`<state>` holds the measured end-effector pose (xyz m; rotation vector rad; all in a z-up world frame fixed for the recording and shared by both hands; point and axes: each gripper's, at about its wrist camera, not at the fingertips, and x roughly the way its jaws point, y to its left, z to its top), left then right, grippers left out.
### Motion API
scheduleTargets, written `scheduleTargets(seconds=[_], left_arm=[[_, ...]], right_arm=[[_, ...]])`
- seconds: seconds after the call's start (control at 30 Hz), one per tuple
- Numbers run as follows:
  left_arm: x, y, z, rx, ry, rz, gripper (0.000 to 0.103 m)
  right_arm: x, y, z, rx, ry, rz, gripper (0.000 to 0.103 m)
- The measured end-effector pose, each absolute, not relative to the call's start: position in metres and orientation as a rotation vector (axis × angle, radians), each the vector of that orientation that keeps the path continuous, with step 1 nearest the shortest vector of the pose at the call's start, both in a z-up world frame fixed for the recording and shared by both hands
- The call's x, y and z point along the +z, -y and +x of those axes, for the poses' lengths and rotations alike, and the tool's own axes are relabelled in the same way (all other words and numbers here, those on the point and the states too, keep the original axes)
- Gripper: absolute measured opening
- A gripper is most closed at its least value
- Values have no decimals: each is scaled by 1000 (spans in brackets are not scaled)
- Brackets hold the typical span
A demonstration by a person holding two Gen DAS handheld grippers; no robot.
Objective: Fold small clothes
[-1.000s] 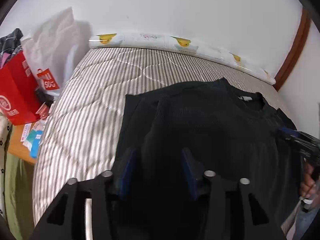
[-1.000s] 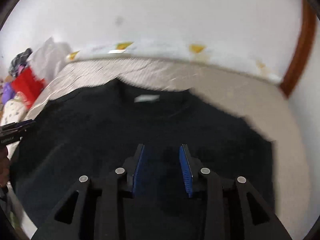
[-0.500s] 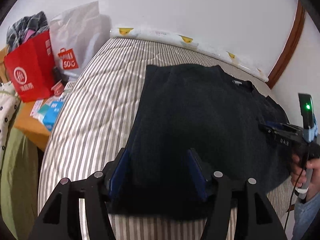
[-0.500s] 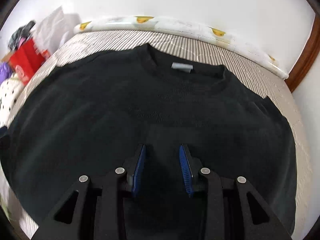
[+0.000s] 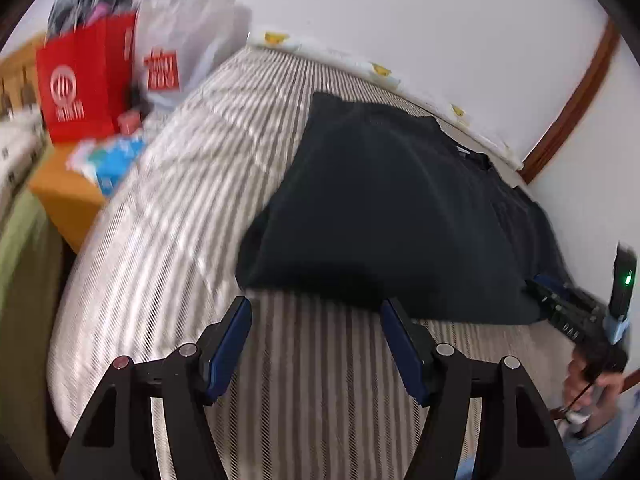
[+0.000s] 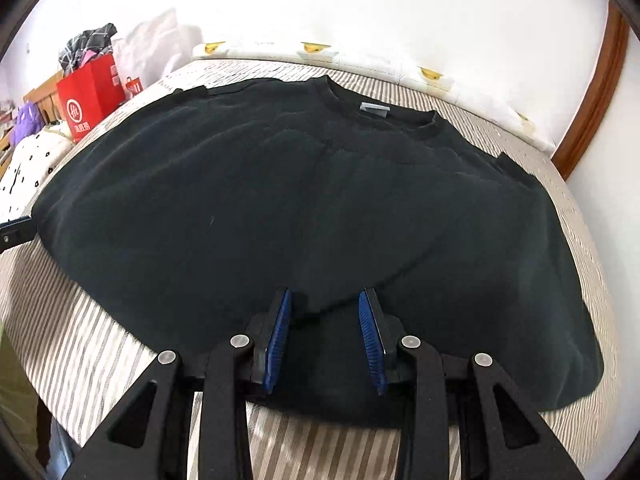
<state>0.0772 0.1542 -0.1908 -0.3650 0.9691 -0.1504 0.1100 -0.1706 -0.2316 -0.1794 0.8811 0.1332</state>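
A black sweater [image 6: 312, 200] lies flat on the striped bed [image 6: 100, 344], collar and grey label toward the far wall. It also shows in the left wrist view [image 5: 392, 216]. My left gripper [image 5: 316, 320] is open and empty, hovering above bare mattress just short of the sweater's near left corner. My right gripper [image 6: 324, 312] is open, its blue pads [image 6: 280, 332] either side of the sweater's hem near the front edge, holding nothing. The right gripper also shows at the right edge of the left wrist view [image 5: 560, 304].
A red paper bag [image 5: 84, 80] and a white plastic bag [image 5: 188, 40] stand on a wooden stand [image 5: 64, 196] left of the bed. A long pillow with yellow ducks [image 6: 360, 60] lies along the far wall. A brown door frame [image 6: 596, 92] is at right.
Both grippers drew back toward the near edge of the bed. The left one left the sweater and now hovers over bare mattress. The sweater lies spread flat.
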Motion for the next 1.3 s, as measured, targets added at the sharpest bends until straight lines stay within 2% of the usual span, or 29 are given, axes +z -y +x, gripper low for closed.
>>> scheduleTargets(seconds=[0.53,0.8,0.83,0.9,0.97,1.0,1.1,1.3], left_arm=[[-203,-157,99,-251,-876,-654,66],[-202,-151,121,-209,-852,-672,64],[-201,-149,123,-182,-854,-665,62],[-199,-147,125,-127,-867,-639,43],[-197,-147,127,-83,-878,-633,35],[-195,-147,127,-77,-878,-635,26],[-181,-140,127,-63,-865,-572,18],[-133,-107,124,-88,-788,-419,17]], right_arm=[[-222,187,66,184,-868,-111,35],[-215,209,67,164,-869,-33,35],[-214,214,67,161,-869,-17,35],[-213,221,67,153,-866,-4,35],[-212,229,65,135,-857,6,35],[-211,232,63,129,-855,12,35],[-211,245,59,123,-847,41,35],[-206,269,56,74,-827,58,35]])
